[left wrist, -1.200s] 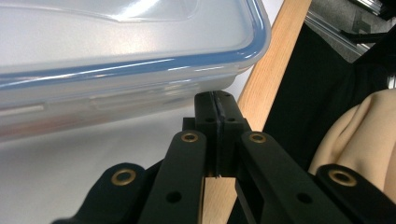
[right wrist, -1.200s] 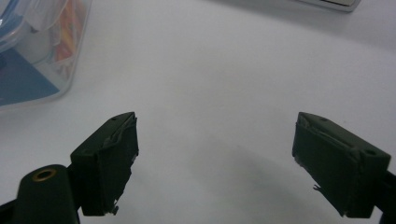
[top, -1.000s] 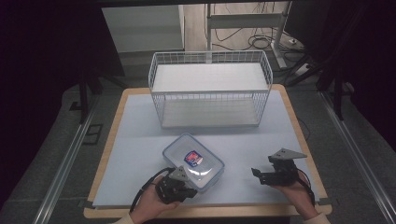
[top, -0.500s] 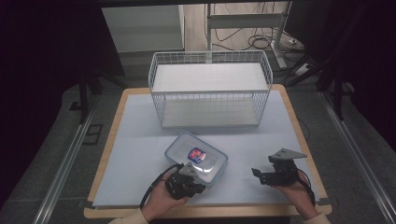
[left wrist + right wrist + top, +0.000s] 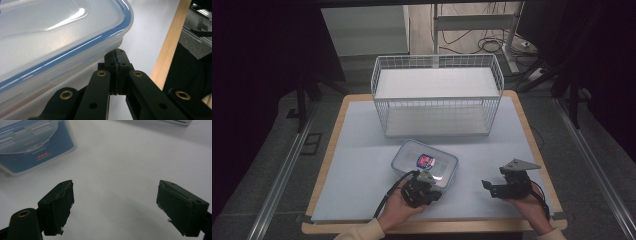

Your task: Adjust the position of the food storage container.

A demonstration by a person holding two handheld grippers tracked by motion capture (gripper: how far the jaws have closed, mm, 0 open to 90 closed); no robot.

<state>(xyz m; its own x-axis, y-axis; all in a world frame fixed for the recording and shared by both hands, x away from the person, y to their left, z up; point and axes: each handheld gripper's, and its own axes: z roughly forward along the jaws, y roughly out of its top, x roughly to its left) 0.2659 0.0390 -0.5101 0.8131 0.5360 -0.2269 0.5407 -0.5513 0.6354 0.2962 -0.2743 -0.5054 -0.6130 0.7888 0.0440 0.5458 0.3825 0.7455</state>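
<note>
Container [image 5: 426, 162] position has shifted: now angled on the worktop [image 5: 357, 165] before the wire basket [image 5: 437, 95]. Left gripper [image 5: 426, 178], jaws together under its rim, is probably nudging it. Right gripper [image 5: 486, 186] idles, jaws apart

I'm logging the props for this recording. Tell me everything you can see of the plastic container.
The plastic container is a clear, rounded-rectangular box with its lid on; the lid's rim is edged in blue, and a red-and-blue label shows at the top. It rests on the pale table cover, in front of the white wire basket. The left gripper, jaws shut, sits against its near corner under the rim.
</note>
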